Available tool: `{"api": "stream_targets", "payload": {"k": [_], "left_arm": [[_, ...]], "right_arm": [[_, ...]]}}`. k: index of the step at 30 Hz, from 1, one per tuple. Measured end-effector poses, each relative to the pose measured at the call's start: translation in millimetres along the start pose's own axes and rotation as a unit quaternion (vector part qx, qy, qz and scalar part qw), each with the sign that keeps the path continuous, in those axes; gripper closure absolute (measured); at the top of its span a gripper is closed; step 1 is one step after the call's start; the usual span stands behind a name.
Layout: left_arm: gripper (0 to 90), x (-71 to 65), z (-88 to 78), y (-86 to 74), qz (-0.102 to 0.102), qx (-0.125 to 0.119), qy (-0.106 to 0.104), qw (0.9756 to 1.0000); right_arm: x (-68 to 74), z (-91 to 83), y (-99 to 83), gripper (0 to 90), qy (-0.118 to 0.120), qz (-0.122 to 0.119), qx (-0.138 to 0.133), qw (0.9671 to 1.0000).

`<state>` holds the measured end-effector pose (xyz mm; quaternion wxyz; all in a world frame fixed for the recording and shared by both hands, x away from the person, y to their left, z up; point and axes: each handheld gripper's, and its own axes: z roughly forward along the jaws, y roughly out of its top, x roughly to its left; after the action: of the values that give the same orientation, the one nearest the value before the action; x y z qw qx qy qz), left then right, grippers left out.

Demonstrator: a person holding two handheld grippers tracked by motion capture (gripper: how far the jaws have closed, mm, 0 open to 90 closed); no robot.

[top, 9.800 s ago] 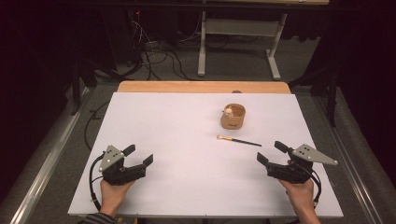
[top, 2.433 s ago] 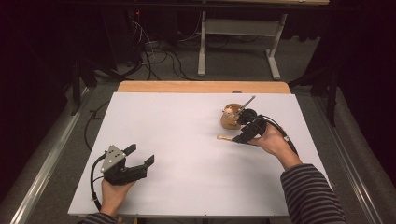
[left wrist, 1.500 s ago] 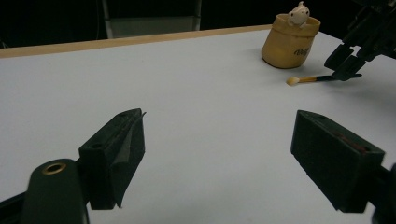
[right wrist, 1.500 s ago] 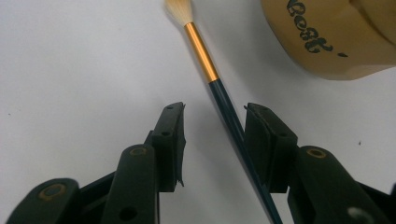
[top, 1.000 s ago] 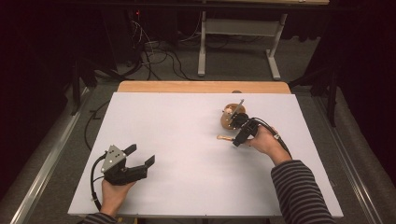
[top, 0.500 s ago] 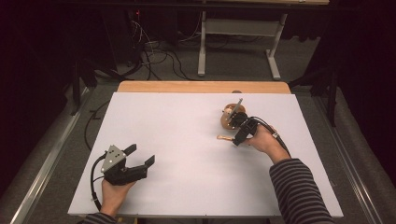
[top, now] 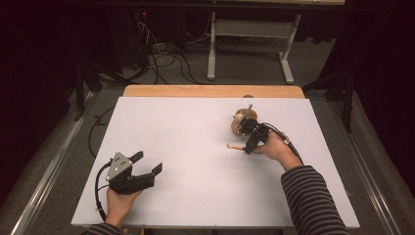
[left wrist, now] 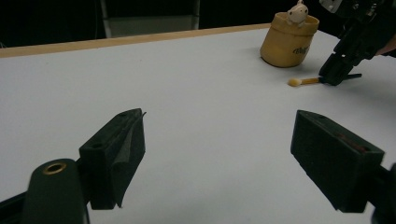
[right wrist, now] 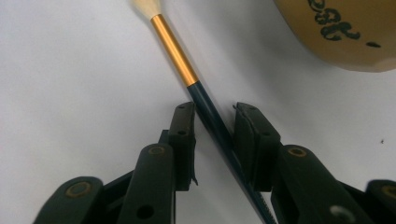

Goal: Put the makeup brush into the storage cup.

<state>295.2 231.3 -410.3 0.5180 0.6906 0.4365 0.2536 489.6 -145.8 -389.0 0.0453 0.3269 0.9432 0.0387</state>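
Since the earliest frame the right gripper (top: 250,142) has been carried from the near right corner up to the brush (right wrist: 187,79) beside the pot (top: 241,122); the left gripper (top: 139,171) has not shifted. Right jaws have just been closing, w/ the dark handle of the brush between them. In the right gripper view both pads sit just beside the handle, and whether they already press on it cannot be told. Left jaws are spread wide, nothing between them.

Brush is lying flat on the counter (top: 186,147), bristle tip toward the left of the high view, just in front of the pot, apart from it.

Judgement on the step: the handle runs at a slant across the jaws, so the closing should be finished slowly & the pads kept centred on the dark part, below the gold band. Jaw tips should be kept just off the counter so nothing scrapes. Once gripped, a straight lift is advised, clear of the pot.

Counter top is white, matte, w/ a wood strip at the far edge. Beyond it, grey floor, cables, white desk legs (top: 210,49) & dark surroundings.
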Motion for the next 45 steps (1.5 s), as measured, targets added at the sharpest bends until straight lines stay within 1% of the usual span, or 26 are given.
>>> {"api": "stream_targets", "payload": {"k": [2,3,4,9,10,13,14,17,24,31,32,33,35,39,43,45], "left_arm": [[18.4,0.0,0.0,0.0,0.001,0.000,0.000,1.0000],[18.4,0.0,0.0,0.0,0.001,0.000,0.000,1.0000],[18.4,0.0,0.0,0.0,0.001,0.000,0.001,1.0000],[18.5,-0.1,0.0,0.0,0.001,0.001,0.001,1.0000],[18.5,-0.2,0.0,-0.1,0.002,0.001,0.002,1.0000],[18.5,-0.2,0.0,-0.1,0.002,0.000,0.002,1.0000],[18.5,-0.4,-0.1,0.0,0.004,0.001,0.002,1.0000],[18.5,-0.6,-0.1,0.0,0.006,0.001,0.003,1.0000],[18.7,-1.1,-0.1,-0.2,0.010,0.003,0.006,0.9999],[18.2,-3.0,-0.1,0.0,0.022,0.004,0.006,0.9997],[18.0,-2.6,0.1,0.0,0.021,0.006,0.005,0.9998],[17.9,-2.6,0.1,0.0,0.021,0.006,0.005,0.9998],[18.0,-2.2,-0.2,0.1,0.019,0.005,0.005,0.9998],[17.9,-2.2,0.1,0.0,0.018,0.006,0.006,0.9998],[17.6,-2.1,0.5,-0.1,0.016,0.008,0.007,0.9998],[17.3,-1.8,0.6,-0.1,0.015,0.009,0.007,0.9998]], "right_arm": [[-0.4,0.2,0.1,72.9,0.000,-0.004,0.000,1.0000],[-0.4,0.2,0.1,72.9,0.000,-0.004,0.000,1.0000],[0.6,-0.1,-0.1,74.6,0.001,0.001,0.002,1.0000],[0.8,-0.2,-0.6,78.9,0.003,-0.002,0.004,1.0000],[0.9,-0.3,-0.7,80.5,0.004,-0.007,0.005,1.0000],[2.4,-0.1,-1.1,82.4,0.003,-0.007,0.006,1.0000],[2.3,0.0,-1.5,84.1,0.004,-0.018,0.005,0.9998],[4.3,-0.2,-1.8,84.3,0.002,-0.012,0.007,0.9999],[5.1,-0.7,-1.7,84.7,0.001,-0.019,0.009,0.9998],[4.9,-1.1,-2.4,84.9,0.000,-0.025,0.009,0.9997],[5.8,-1.6,-3.0,85.0,0.001,-0.019,0.011,0.9998],[5.8,-1.6,-3.0,85.0,0.001,-0.019,0.011,0.9998],[4.4,-2.5,-3.7,85.0,0.000,-0.024,0.008,0.9997],[4.9,-4.0,-5.2,85.0,-0.001,-0.021,0.004,0.9998],[5.6,-5.8,-5.8,85.1,-0.001,-0.028,0.006,0.9996],[6.6,-6.4,-6.3,85.1,-0.002,-0.026,0.005,0.9997]]}}
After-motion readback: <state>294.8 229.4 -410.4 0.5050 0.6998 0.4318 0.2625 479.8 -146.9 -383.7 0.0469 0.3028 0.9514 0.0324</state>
